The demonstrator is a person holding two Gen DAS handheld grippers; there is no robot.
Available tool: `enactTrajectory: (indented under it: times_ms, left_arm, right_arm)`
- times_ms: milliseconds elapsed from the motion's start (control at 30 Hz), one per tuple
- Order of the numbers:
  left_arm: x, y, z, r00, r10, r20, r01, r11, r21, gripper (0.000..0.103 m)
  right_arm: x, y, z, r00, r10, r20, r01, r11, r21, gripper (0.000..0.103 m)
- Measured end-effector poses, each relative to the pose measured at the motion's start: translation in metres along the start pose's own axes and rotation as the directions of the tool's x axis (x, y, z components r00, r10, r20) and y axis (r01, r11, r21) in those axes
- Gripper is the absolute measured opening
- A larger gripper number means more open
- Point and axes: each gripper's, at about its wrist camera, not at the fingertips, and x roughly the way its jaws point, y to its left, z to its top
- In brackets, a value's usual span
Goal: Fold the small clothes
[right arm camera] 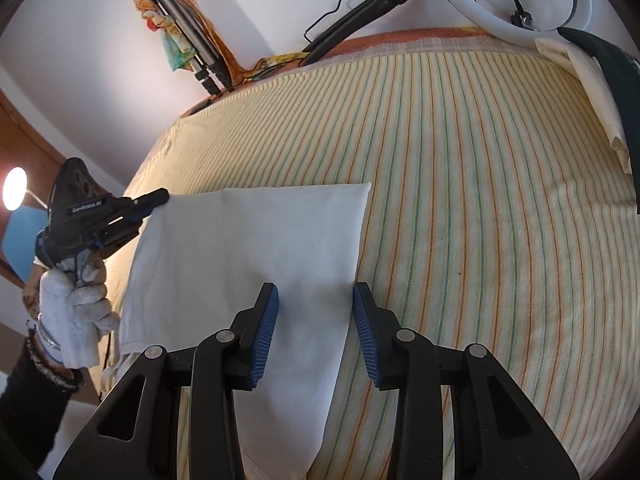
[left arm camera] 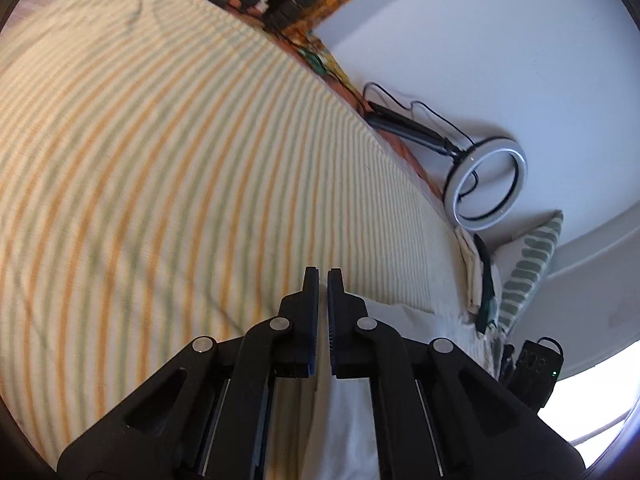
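Note:
A white garment (right arm camera: 248,264) lies flat and folded on the striped bedsheet (right arm camera: 480,200). In the right wrist view my left gripper (right arm camera: 163,197), held by a gloved hand (right arm camera: 80,304), meets the garment's far left corner with its jaws together. In the left wrist view the left gripper (left arm camera: 323,276) is shut, and the white garment (left arm camera: 344,400) runs under its fingers. My right gripper (right arm camera: 316,292) stands open just above the garment's near right part. The garment's right edge lies between its blue pads (right arm camera: 266,328), which do not press on it.
A ring light (right arm camera: 520,0) on a black stand leans against the wall beyond the bed. Folded clothes (right arm camera: 588,80) lie at the far right corner, and a patterned pillow (left arm camera: 528,264) lies near them. A tripod (right arm camera: 188,36) stands at the far left, and a lamp (right arm camera: 14,194) glows at the left.

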Motion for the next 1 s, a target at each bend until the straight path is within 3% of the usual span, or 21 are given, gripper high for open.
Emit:
enactTrajectory:
  times_ms: [133, 267, 300, 367, 400, 600, 1000]
  left_arm:
    - [-0.018, 0.004, 0.001, 1.000, 0.008, 0.015, -0.008, 1.000, 0.008, 0.002]
    - [-0.031, 0.005, -0.010, 0.999, 0.024, -0.048, -0.021, 0.998, 0.052, 0.005]
    - [-0.033, 0.006, -0.014, 0.998, 0.029, -0.060, -0.026, 0.998, 0.059, 0.009]
    - [-0.040, 0.009, -0.025, 0.996, 0.021, -0.087, -0.016, 0.998, 0.060, 0.035]
    - [-0.043, 0.010, -0.031, 0.995, 0.013, -0.094, -0.008, 0.998, 0.058, 0.037]
    - [-0.046, 0.009, -0.053, 0.989, 0.007, -0.150, 0.005, 0.997, 0.079, 0.037]
    - [-0.029, 0.008, -0.056, 0.985, -0.030, -0.168, 0.039, 0.998, 0.051, 0.037]
  right_arm:
    - [-0.007, -0.006, 0.001, 1.000, 0.001, 0.024, -0.001, 0.999, 0.041, 0.037]
    - [-0.017, -0.015, -0.001, 0.999, 0.037, 0.035, -0.039, 0.996, 0.082, 0.038]
    - [-0.019, -0.017, -0.003, 0.998, 0.046, 0.031, -0.048, 0.995, 0.090, 0.038]
    - [-0.020, -0.020, -0.006, 0.998, 0.051, 0.023, -0.053, 0.994, 0.094, 0.038]
    - [-0.021, -0.021, -0.008, 0.998, 0.054, 0.019, -0.056, 0.994, 0.095, 0.038]
    - [-0.028, -0.026, -0.022, 0.994, 0.113, 0.005, -0.113, 0.987, 0.115, 0.038]
    - [-0.021, -0.026, -0.024, 0.975, 0.221, 0.022, -0.221, 0.961, 0.165, 0.040]
